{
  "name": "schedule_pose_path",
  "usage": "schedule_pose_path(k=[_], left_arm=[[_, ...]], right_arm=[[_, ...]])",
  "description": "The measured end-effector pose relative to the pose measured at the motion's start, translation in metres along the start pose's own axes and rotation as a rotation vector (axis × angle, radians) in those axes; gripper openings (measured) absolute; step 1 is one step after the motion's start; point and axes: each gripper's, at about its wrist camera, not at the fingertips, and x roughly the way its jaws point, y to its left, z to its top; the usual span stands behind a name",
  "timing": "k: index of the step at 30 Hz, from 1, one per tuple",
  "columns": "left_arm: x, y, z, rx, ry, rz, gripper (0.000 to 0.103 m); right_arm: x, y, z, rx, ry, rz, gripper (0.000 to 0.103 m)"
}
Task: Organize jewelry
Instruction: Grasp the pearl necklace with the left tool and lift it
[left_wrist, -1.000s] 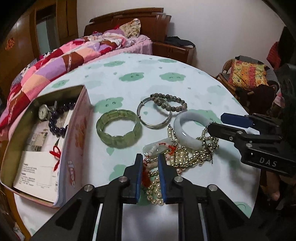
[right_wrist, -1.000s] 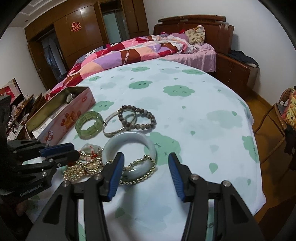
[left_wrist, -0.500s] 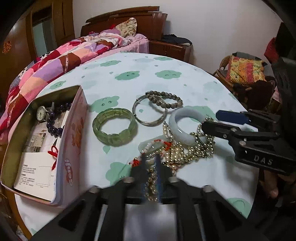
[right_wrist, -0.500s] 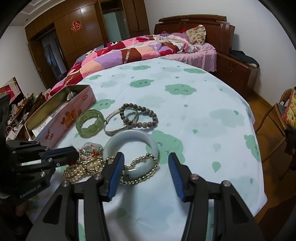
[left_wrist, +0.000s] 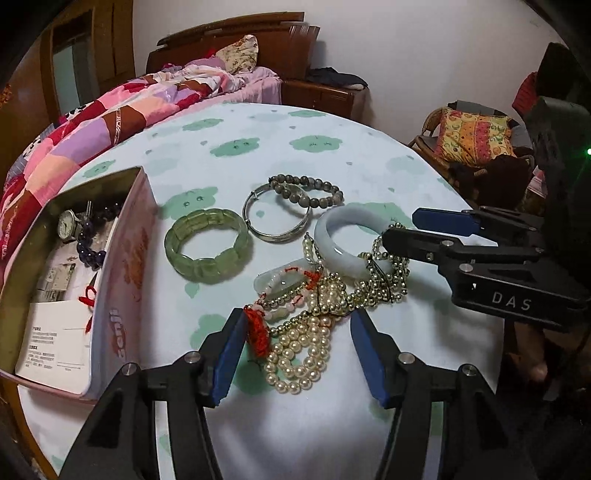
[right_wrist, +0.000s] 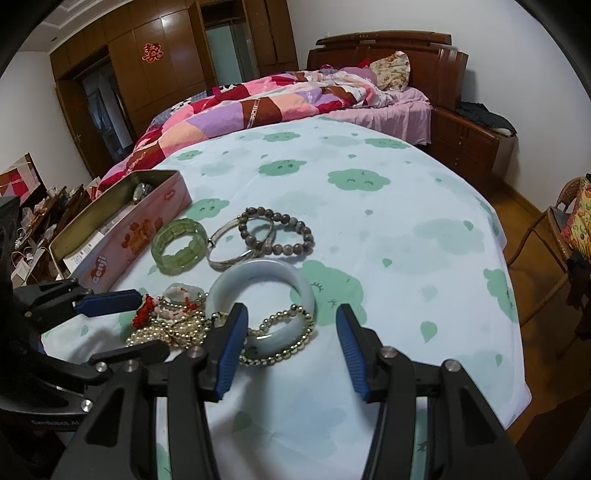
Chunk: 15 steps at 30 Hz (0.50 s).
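While the left gripper (left_wrist: 295, 354) is hovering at the bottom centre of the left wrist view, its jaws have just been opening and are standing apart, with the near end of the pearl strand (left_wrist: 295, 354) lying on the cloth between the blue pads, untouched. The strand's long axis is running from the bottom centre up toward the middle of the frame, where it is tangling with a red tassel (left_wrist: 256, 332), a pale jade pendant (left_wrist: 280, 282) and a gold bead chain (left_wrist: 384, 280). The chain is draping over the pale jade bangle (left_wrist: 343, 236), which is lying flat right of centre. Left of it, the green segmented bracelet (left_wrist: 207, 245), the silver bangle (left_wrist: 277, 218) and the grey bead bracelet (left_wrist: 306, 190) are lying flat, the last two overlapping.

The pink tin (left_wrist: 125, 266) is sitting open at the left edge, its long side running toward the upper left; it is holding a watch (left_wrist: 66, 225), a dark bead bracelet (left_wrist: 90, 243) and a printed card (left_wrist: 55, 339).

The right gripper (right_wrist: 291, 349) is hanging open at the bottom of its own view, its left pad over the near rim of the pale bangle, gripping nothing.
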Motion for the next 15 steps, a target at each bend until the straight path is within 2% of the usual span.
schedule_pose_path(k=[3,5,12,14,15], left_arm=[[0.0023,0.0027,-0.0013,-0.018,0.010,-0.014,0.058],[0.0025,0.0037,-0.0027,-0.021,0.014,-0.010,0.048],[0.0022,-0.0005,-0.0082,0.004,0.029,0.004,0.044],[0.0020,0.0004,-0.0089,0.003,0.033,-0.006,0.023],[0.0017,0.0008,-0.0090,0.001,0.032,-0.010,0.021]], right_arm=[[0.0001,0.0006,-0.0002,0.001,0.000,0.000,0.054],[0.0000,0.0006,-0.0001,0.001,0.000,0.000,0.055],[-0.0003,0.0008,0.0000,0.000,-0.001,-0.001,0.055],[-0.0003,0.0013,-0.0003,0.001,-0.001,-0.001,0.055],[-0.0004,0.0015,-0.0004,0.000,-0.001,-0.001,0.055]])
